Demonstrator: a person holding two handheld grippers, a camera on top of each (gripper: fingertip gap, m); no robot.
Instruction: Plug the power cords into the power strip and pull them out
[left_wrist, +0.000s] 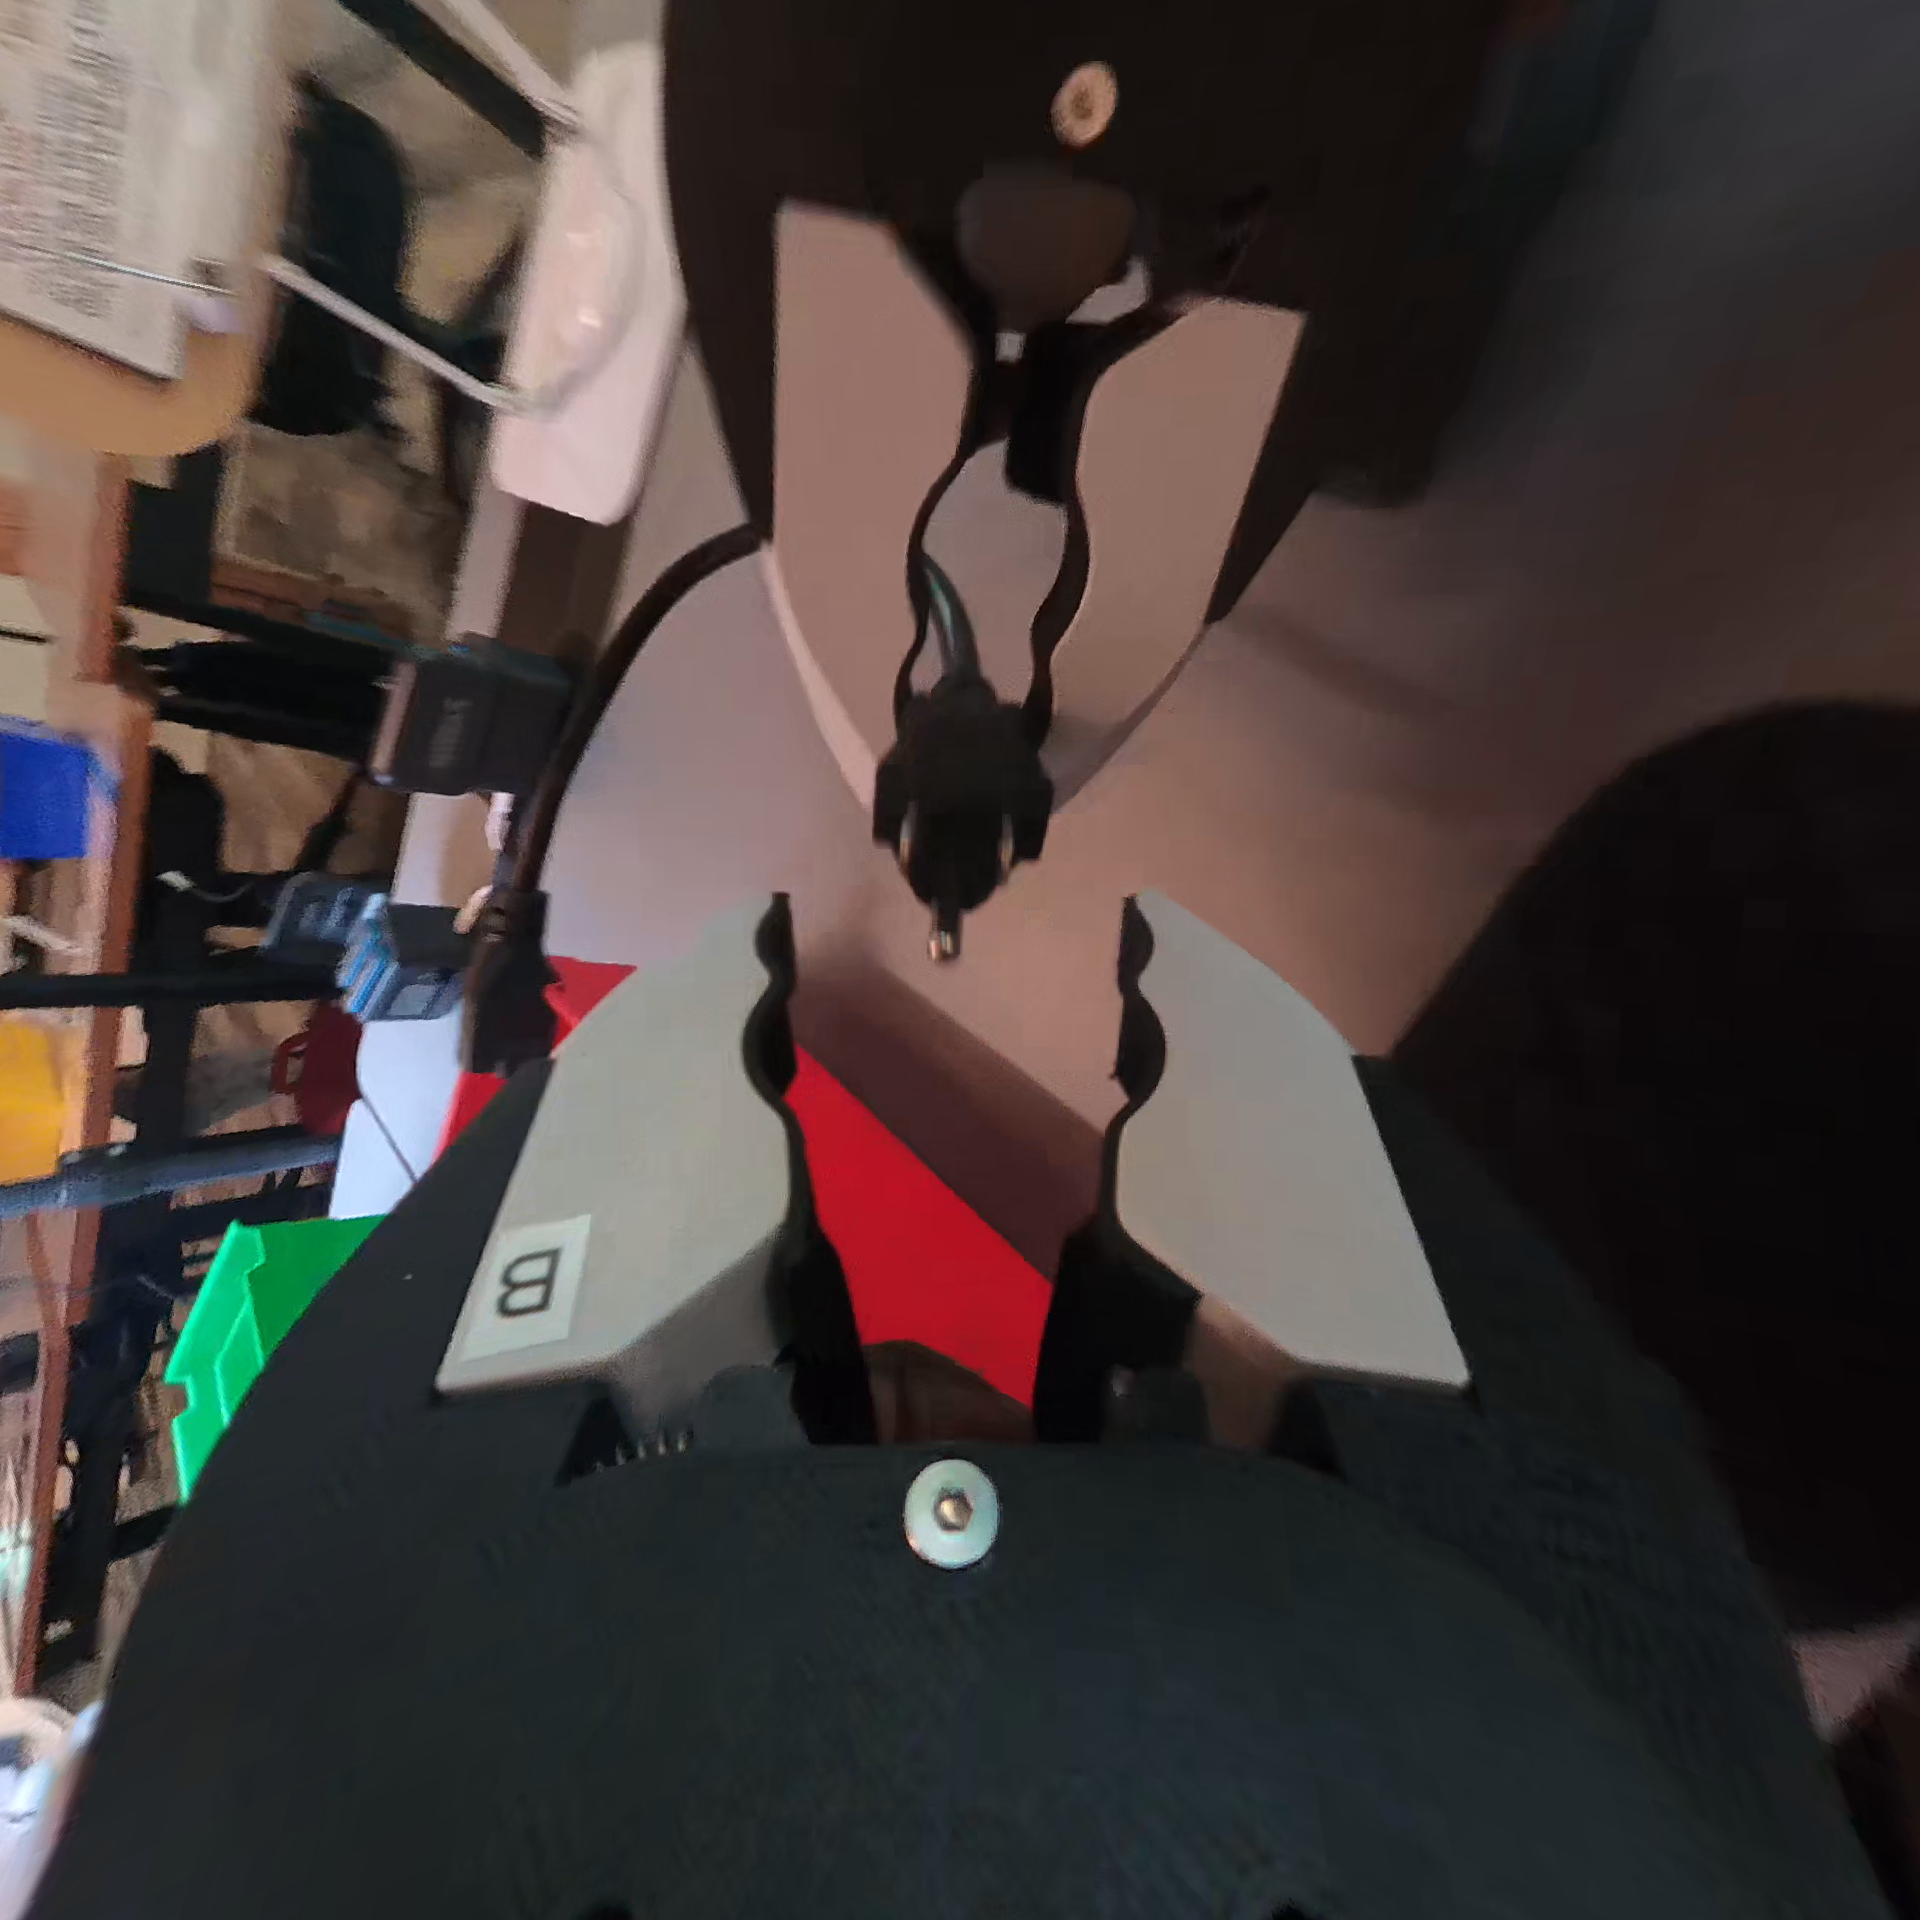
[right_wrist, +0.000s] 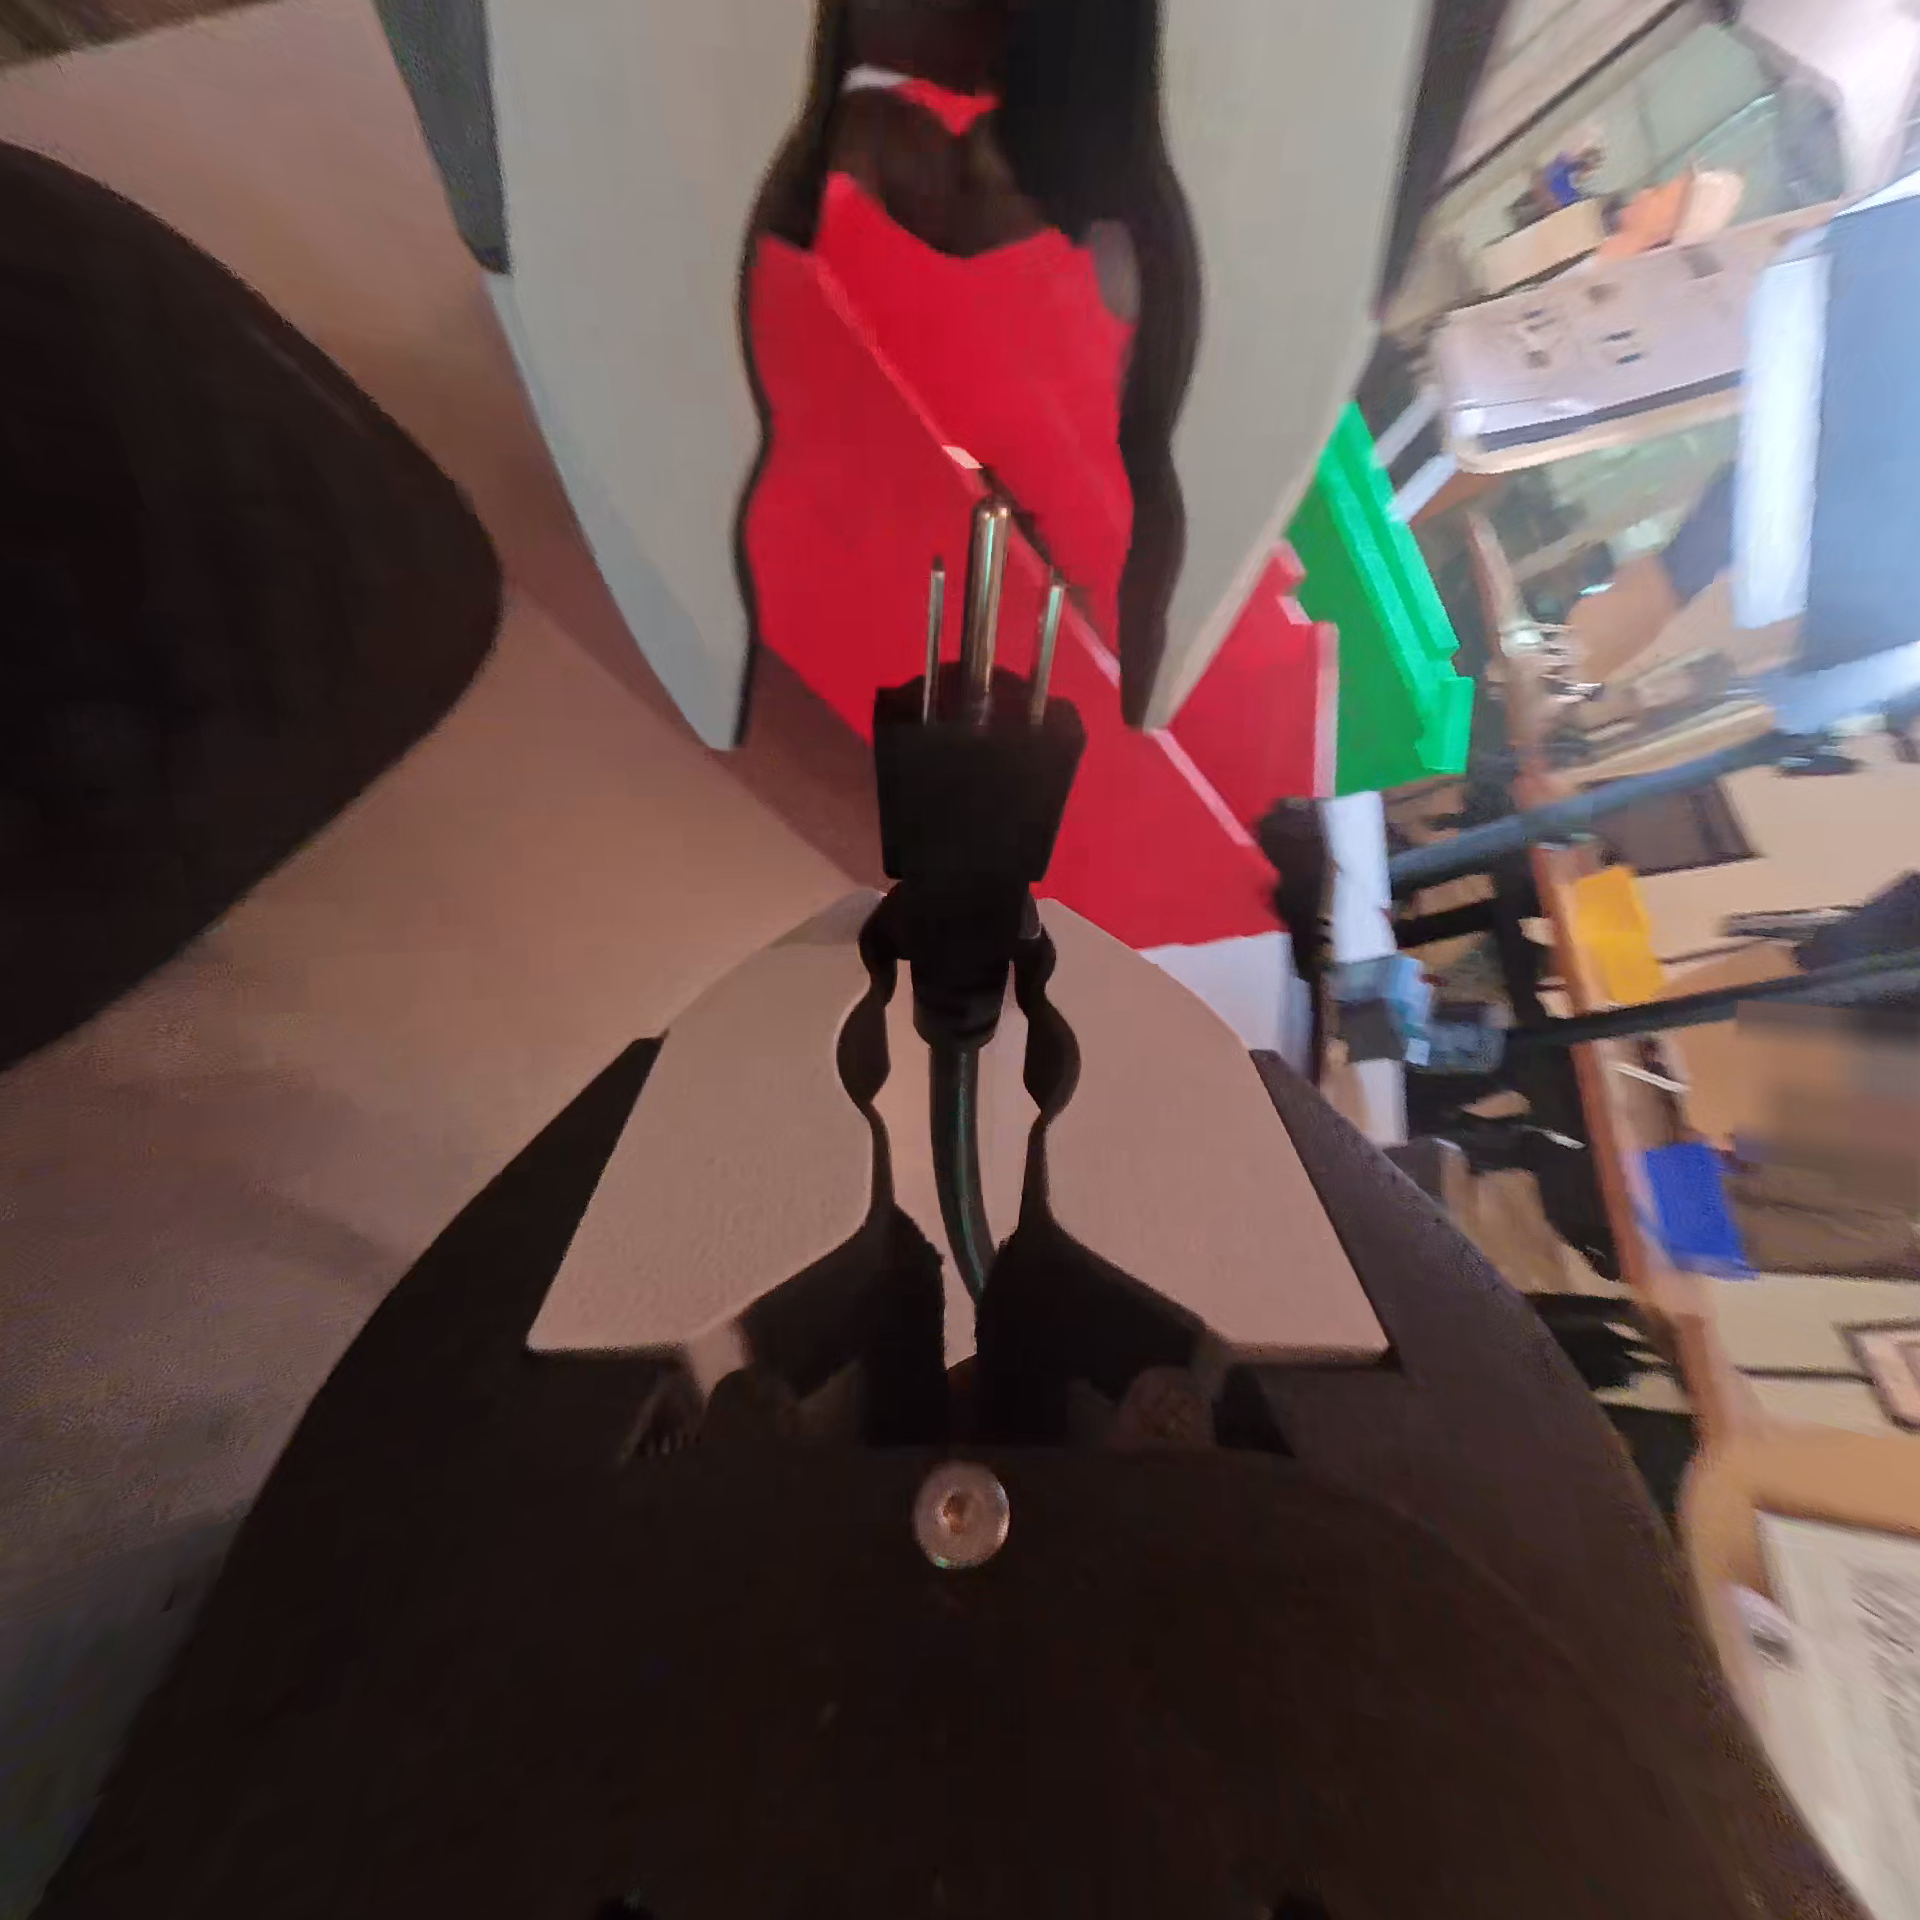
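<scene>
Gripping black 3-prong plug (right_wrist: 977, 800), right hand-held gripper (right_wrist: 954, 935) w/ wavy pads.

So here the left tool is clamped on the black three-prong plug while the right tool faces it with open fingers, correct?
Not quite: the tools are swapped. The right tool is clamped on the black three-prong plug, prongs pointing forward, as the right wrist view shows. The left tool faces it with open fingers and nothing between them, seen in the left wrist view.
</scene>
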